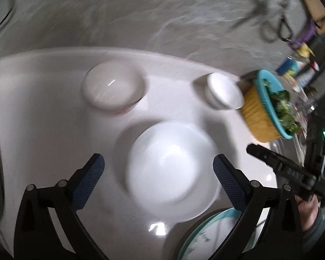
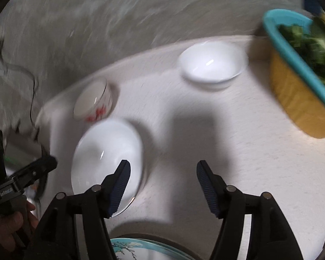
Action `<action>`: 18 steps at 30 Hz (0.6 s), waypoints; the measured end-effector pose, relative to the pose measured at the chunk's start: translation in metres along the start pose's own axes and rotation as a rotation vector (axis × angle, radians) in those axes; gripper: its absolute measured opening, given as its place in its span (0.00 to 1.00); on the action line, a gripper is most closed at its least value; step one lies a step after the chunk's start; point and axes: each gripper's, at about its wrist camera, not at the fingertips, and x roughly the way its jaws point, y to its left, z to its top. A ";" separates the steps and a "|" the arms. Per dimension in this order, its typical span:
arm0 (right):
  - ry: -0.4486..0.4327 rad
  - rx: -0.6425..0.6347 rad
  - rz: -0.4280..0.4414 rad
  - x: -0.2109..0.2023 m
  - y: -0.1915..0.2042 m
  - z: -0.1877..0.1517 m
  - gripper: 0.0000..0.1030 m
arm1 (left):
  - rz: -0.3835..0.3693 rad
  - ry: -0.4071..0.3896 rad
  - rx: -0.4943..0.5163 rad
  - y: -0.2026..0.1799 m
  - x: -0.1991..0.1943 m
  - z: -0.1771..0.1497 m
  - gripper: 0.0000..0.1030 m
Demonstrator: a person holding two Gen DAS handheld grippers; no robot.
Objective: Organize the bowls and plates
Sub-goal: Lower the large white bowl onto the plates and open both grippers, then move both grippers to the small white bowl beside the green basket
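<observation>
A large white bowl (image 1: 171, 169) sits on the white round table (image 1: 43, 99), between my left gripper's open fingers; my left gripper (image 1: 158, 182) is open and empty above it. The same bowl (image 2: 106, 162) is left of my right gripper (image 2: 162, 186), which is open and empty over bare table. A bowl with red marks (image 1: 113, 86) (image 2: 93, 101) and a small white bowl (image 1: 224, 92) (image 2: 212, 64) stand farther back. A teal-rimmed plate (image 1: 208, 236) (image 2: 140, 249) lies at the near edge.
A yellow basket with a teal rim (image 1: 264, 108) (image 2: 301, 82) holds green leaves at the table's right side. Beyond the table is grey floor with cables (image 1: 277, 19) and clutter at the far right. Both views are motion-blurred.
</observation>
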 end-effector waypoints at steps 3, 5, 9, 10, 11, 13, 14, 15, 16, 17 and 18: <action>-0.048 0.075 -0.019 -0.012 -0.020 0.022 0.72 | -0.036 0.064 0.101 -0.033 0.015 0.034 0.99; -0.056 0.134 -0.023 -0.013 -0.031 0.039 0.72 | -0.003 0.115 0.164 -0.058 0.035 0.060 0.99; -0.055 0.191 -0.064 -0.001 -0.037 0.069 0.77 | 0.044 0.166 0.320 -0.101 0.076 0.098 0.99; -0.061 0.203 -0.085 0.003 -0.037 0.077 0.77 | 0.033 0.172 0.350 -0.109 0.086 0.107 0.98; -0.067 0.205 -0.103 0.007 -0.038 0.081 0.77 | 0.001 0.179 0.388 -0.118 0.099 0.118 0.97; -0.067 0.214 -0.146 0.017 -0.040 0.089 0.77 | -0.019 0.190 0.431 -0.126 0.115 0.131 0.97; -0.068 0.237 -0.169 0.023 -0.043 0.091 0.75 | -0.019 0.193 0.451 -0.128 0.125 0.139 0.97; -0.076 0.281 -0.179 0.028 -0.049 0.091 0.74 | -0.013 0.200 0.473 -0.129 0.134 0.146 0.97; -0.086 0.308 -0.176 0.031 -0.050 0.090 0.73 | -0.003 0.207 0.481 -0.128 0.142 0.153 0.97; -0.102 0.340 -0.186 0.034 -0.054 0.091 0.73 | 0.005 0.216 0.485 -0.127 0.150 0.159 0.97; -0.115 0.357 -0.195 0.036 -0.056 0.090 0.73 | -0.007 0.229 0.490 -0.125 0.158 0.166 0.97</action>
